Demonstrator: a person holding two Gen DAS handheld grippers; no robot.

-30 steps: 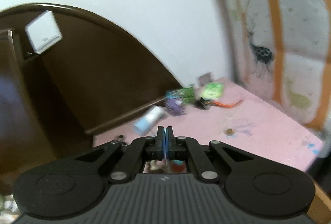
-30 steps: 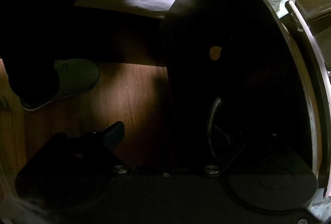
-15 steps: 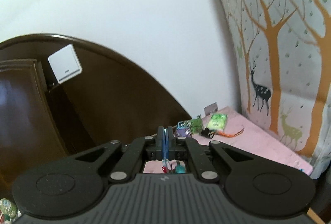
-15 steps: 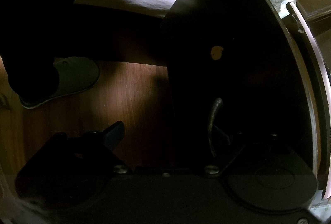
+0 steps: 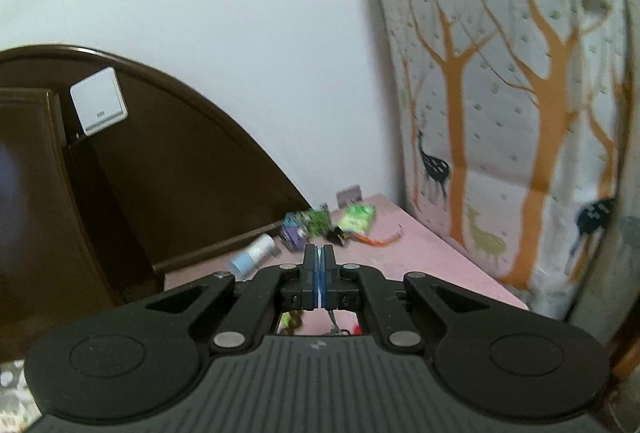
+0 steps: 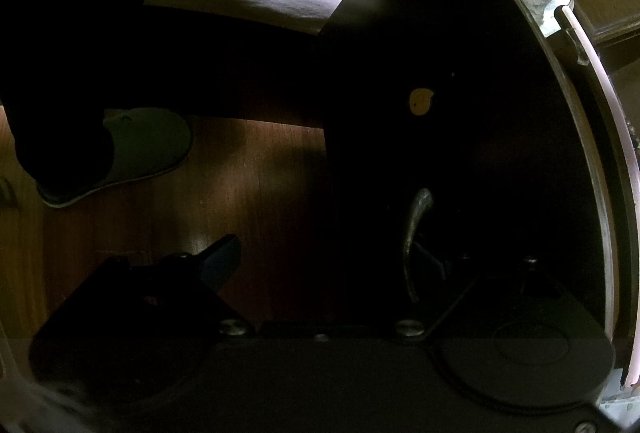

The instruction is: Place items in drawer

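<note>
Two grippers in view. Left gripper [image 5: 319, 265] has its fingers [image 5: 309, 275] pressed flat together, blue pads touching, nothing visible between them. It hovers above a pink tabletop [image 5: 432, 269] and points toward a cluster of small items at the far end: a white-and-blue tube [image 5: 253, 256] lying on its side near the dark wood edge, a purple packet [image 5: 294, 235] just right of it, a green patterned packet [image 5: 314, 221] behind that, a bright green pouch [image 5: 357, 217] further right, a small black object [image 5: 335, 235] with an orange cord [image 5: 380, 240] trailing right. Items are blurred, labels unreadable. Through the gap under the fingers more small bits lie on the pink surface, too small to identify. Dark brown headboard [image 5: 168, 169] curves behind the items, with a white wall switch [image 5: 99, 106] on it. Tree-and-deer curtain [image 5: 500, 137] at right.

Right gripper [image 6: 328, 257] view is very dark. Fingers spread wide: left finger [image 6: 218, 261] hangs over the wood floor [image 6: 248, 185], the right one sits behind the metal drawer handle [image 6: 414, 237], mostly lost in shadow. Handle lies between the fingers; cannot tell whether either one touches it. Drawer front [image 6: 460, 113] is dark, with a small yellow sticker [image 6: 420, 101] above the handle. Grey slipper [image 6: 136, 149] on the floor at left.
</note>
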